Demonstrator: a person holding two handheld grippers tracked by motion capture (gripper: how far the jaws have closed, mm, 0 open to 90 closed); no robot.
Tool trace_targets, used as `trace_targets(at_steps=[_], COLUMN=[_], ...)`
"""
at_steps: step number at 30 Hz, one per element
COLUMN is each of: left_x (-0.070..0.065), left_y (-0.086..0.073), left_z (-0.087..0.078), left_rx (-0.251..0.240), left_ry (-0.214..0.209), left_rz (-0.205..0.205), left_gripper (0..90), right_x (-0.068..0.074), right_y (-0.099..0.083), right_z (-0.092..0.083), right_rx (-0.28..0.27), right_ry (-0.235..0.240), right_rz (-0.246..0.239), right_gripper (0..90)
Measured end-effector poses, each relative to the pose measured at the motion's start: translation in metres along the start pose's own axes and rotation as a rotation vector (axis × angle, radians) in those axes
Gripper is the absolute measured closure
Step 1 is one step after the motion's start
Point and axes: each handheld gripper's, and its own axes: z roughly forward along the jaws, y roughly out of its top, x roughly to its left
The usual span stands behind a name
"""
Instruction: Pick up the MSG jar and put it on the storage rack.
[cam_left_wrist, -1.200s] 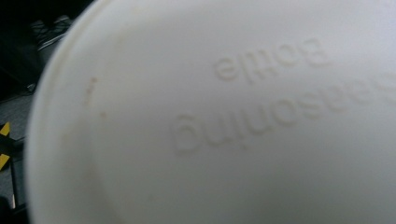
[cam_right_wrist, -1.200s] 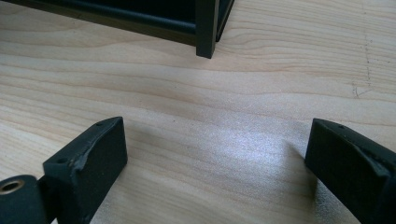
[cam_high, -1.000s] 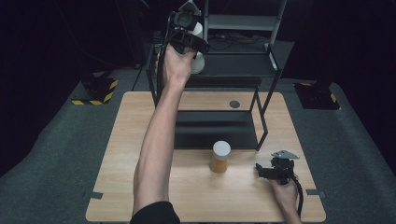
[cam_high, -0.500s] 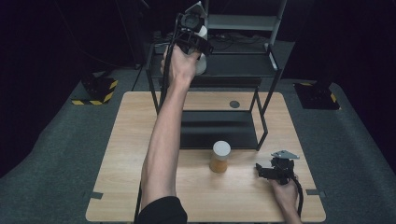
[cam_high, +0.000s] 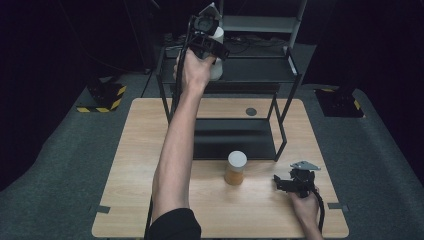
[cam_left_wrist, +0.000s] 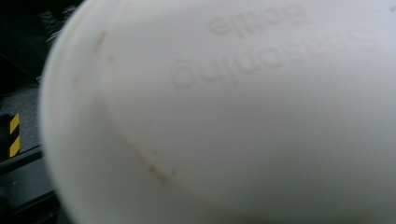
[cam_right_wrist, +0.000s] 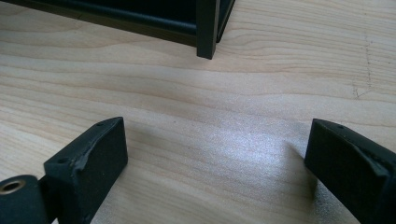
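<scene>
A wooden table (cam_high: 150, 150) carries a black two-tier shelf rack (cam_high: 292, 75). Raised over the rack's top tier, the left gripper (cam_high: 210, 42) is clamped on a white seasoning bottle (cam_high: 218, 55). An orange jar with a white lid (cam_high: 235, 168) stands near the table's front. The right gripper (cam_high: 295, 181) rests low there, jaws apart over bare wood.

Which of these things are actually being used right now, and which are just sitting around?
In use:
left gripper, shut on the white bottle
black rack, beside the bottle

Lying about:
orange jar on the table
right gripper, open
</scene>
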Motion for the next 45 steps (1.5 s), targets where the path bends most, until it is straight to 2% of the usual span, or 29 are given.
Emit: trace_targets(at_steps=[8, 9, 11, 12, 14, 19, 24, 27, 32, 37, 38, 40, 41, 45], left_x=[0.002, 0.003, 0.001, 0.001, -0.002, -0.002, 0.0, -0.003, 0.002, 0.006, 0.005, 0.005, 0.003, 0.004], left_y=[-0.005, -0.006, -0.009, -0.009, -0.014, -0.02, -0.028, -0.036, -0.05, -0.063, -0.07, -0.07, -0.075, -0.086], left_z=[0.0, 0.0, -0.002, -0.002, -0.007, -0.017, -0.022, -0.028, -0.036, -0.039, -0.04, -0.04, -0.04, -0.041], left_rx=[-0.017, -0.018, -0.029, -0.029, -0.05, -0.056, -0.038, -0.038, -0.058, -0.061, -0.062, -0.062, -0.063, -0.069], left_ry=[-0.011, -0.011, -0.003, -0.003, 0.008, 0.016, 0.009, 0.024, 0.028, 0.022, 0.033, 0.033, 0.041, 0.035], left_rz=[0.012, 0.008, 0.008, 0.008, 0.019, 0.014, 0.036, 0.06, 0.053, 0.07, 0.073, 0.073, 0.079, 0.089], left_gripper=[31.2, 28.7, 14.9, 10.7, 7.2, 2.2, 2.1, 2.1, 1.6, 1.5, 1.5, 1.3, 1.2, 1.4], right_x=[0.0, 0.0, 0.0, 0.0, 0.0, 0.0, 0.0, 0.0, 0.0, 0.0, 0.0, 0.0, 0.0, 0.0], right_y=[0.0, 0.0, 0.0, 0.0, 0.0, 0.0, 0.0, 0.0, 0.0, 0.0, 0.0, 0.0, 0.0, 0.0], right_z=[0.0, 0.0, 0.0, 0.0, 0.0, 0.0, 0.0, 0.0, 0.0, 0.0, 0.0, 0.0, 0.0, 0.0], right_rx=[-0.001, -0.001, 0.0, 0.0, 0.0, 0.0, 0.001, 0.0, 0.001, 0.0, 0.0, 0.0, -0.001, -0.001], right_ry=[0.0, 0.0, 0.0, 0.0, 0.001, 0.001, 0.001, 0.001, 0.001, 0.001, 0.001, 0.0, 0.001, 0.001], right_rz=[0.0, 0.0, 0.001, 0.001, 0.002, 0.001, 0.003, 0.002, 0.003, 0.002, 0.002, 0.002, 0.005, 0.004], right_gripper=[5.2, 5.2, 5.2, 5.2, 5.1, 5.1, 5.1, 5.1, 5.1, 5.1, 5.1, 5.1, 5.1, 5.1])
